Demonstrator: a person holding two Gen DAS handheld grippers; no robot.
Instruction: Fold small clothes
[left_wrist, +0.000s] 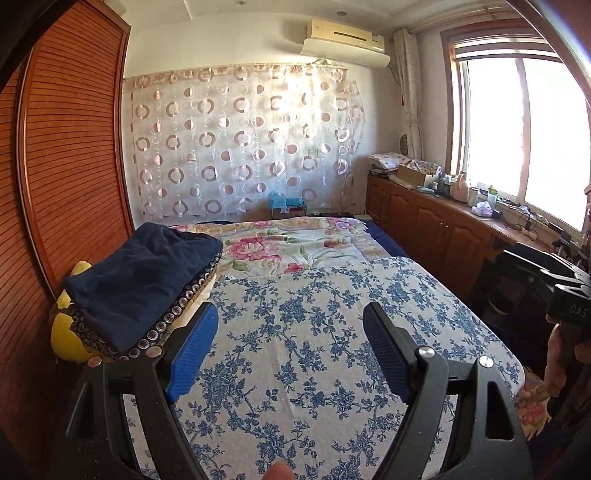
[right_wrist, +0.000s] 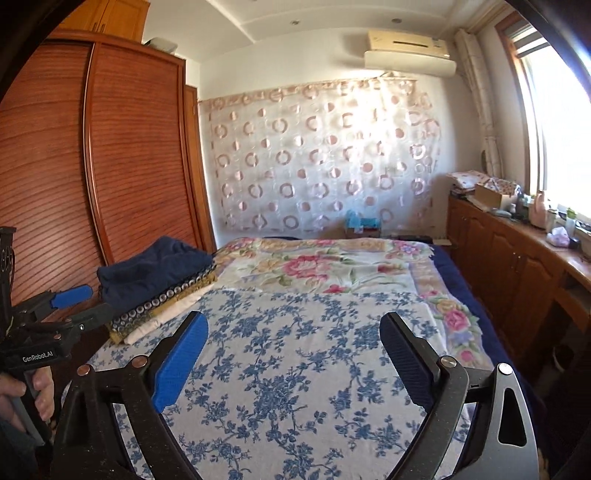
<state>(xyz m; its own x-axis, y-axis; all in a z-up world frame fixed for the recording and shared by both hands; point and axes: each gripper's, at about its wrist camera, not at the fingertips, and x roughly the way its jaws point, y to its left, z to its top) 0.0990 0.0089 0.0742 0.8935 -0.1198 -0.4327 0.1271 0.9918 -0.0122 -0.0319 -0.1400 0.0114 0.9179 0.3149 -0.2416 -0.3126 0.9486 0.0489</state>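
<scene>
A stack of folded clothes rests on the bed's left edge, with a navy garment (left_wrist: 140, 273) (right_wrist: 155, 266) on top. Beneath it lies a piece with ring-patterned trim (left_wrist: 177, 310) (right_wrist: 162, 299), and under that pale and yellow fabric. A blue-flowered white cloth (left_wrist: 314, 339) (right_wrist: 295, 369) lies flat across the near part of the bed. My left gripper (left_wrist: 291, 308) is open above this cloth, just right of the stack, with nothing between its fingers. My right gripper (right_wrist: 295, 317) is open over the same cloth, also empty. In the right wrist view the left gripper (right_wrist: 86, 306) shows beside the stack.
A rose-patterned quilt (left_wrist: 295, 243) covers the far half of the bed. A wooden wardrobe (left_wrist: 74, 147) stands close on the left. Low cabinets (left_wrist: 424, 221) with clutter run under the window on the right. A hand (right_wrist: 22, 398) grips the left tool's handle.
</scene>
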